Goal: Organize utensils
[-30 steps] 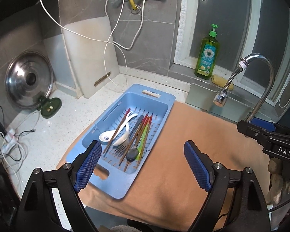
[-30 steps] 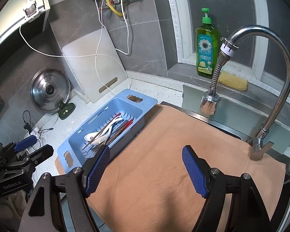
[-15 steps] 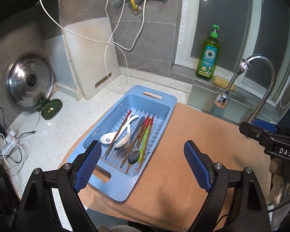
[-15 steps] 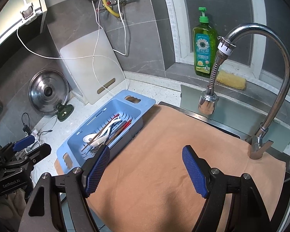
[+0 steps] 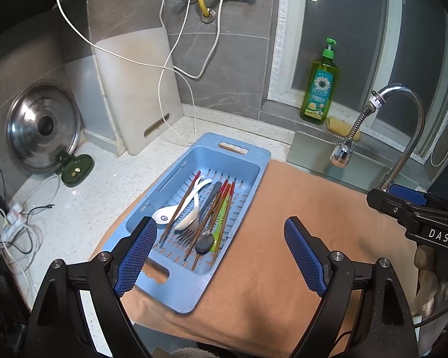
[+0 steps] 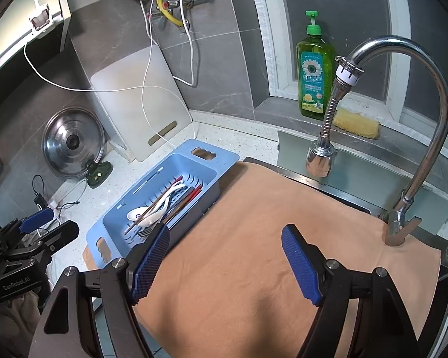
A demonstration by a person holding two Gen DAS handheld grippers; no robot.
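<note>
A blue slotted drain basket (image 5: pixel 248 161) (image 6: pixel 224 161) lies on the counter, its near end resting on an orange cloth (image 5: pixel 298 238) (image 6: pixel 254 238). Inside it are two white ceramic spoons (image 5: pixel 182 208) (image 6: pixel 152 211), a metal fork (image 5: pixel 191 229), a dark metal spoon (image 5: pixel 204 241), and several red, brown and green chopsticks (image 5: pixel 221 211). My left gripper (image 5: pixel 221 253) hovers open above the basket's near end, holding nothing. My right gripper (image 6: pixel 224 256) is open over the cloth, just right of the basket, also holding nothing.
A curved steel faucet (image 6: pixel 427 137) rises at the right. Green dish soap (image 6: pixel 315 80) and a yellow sponge (image 6: pixel 355 122) sit on the sill. A white cutting board (image 5: pixel 137 89) and a pot lid (image 5: pixel 41 125) lean on the wall. Cables (image 5: pixel 15 232) lie at far left.
Both views shifted slightly; the basket and faucet sit a little farther right in the left wrist view. Both grippers stay open and the utensils have not moved.
</note>
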